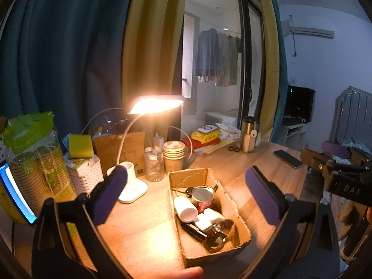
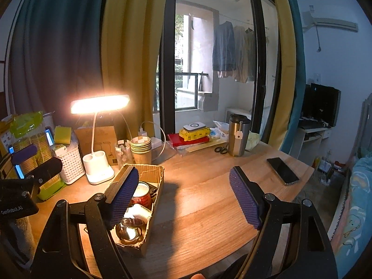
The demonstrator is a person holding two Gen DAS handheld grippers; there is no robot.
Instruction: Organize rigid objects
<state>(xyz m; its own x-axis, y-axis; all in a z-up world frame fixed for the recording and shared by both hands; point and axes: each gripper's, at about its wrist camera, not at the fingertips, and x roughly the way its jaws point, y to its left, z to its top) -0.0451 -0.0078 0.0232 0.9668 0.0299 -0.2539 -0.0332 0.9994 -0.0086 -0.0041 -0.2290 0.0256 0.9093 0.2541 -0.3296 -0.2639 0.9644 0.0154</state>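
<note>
Left gripper point(image 1: 186, 195) and right gripper point(image 2: 183, 197) both spread wide, holding nothing. Cardboard box point(image 1: 237, 211) near worktop's point(image 2: 209, 209) front edge, beside lamp point(image 1: 132, 186) (red can point(image 1: 202, 198), white bottle point(image 1: 185, 208) inside).

Surface: wooden table point(image 2: 204, 200), lit warm by the lamp.
Near left: open cardboard box point(image 1: 234, 211) resting on it.
Far left: white desk lamp point(image 2: 98, 169), white basket point(image 2: 71, 165), glass jar point(image 1: 154, 166), stack of paper cups point(image 2: 140, 150).
Far middle: red book point(image 2: 188, 139), scissors point(image 2: 220, 150), steel tumbler point(image 2: 238, 136).
Right: phone point(image 2: 282, 171) lying flat, near the edge.
</note>
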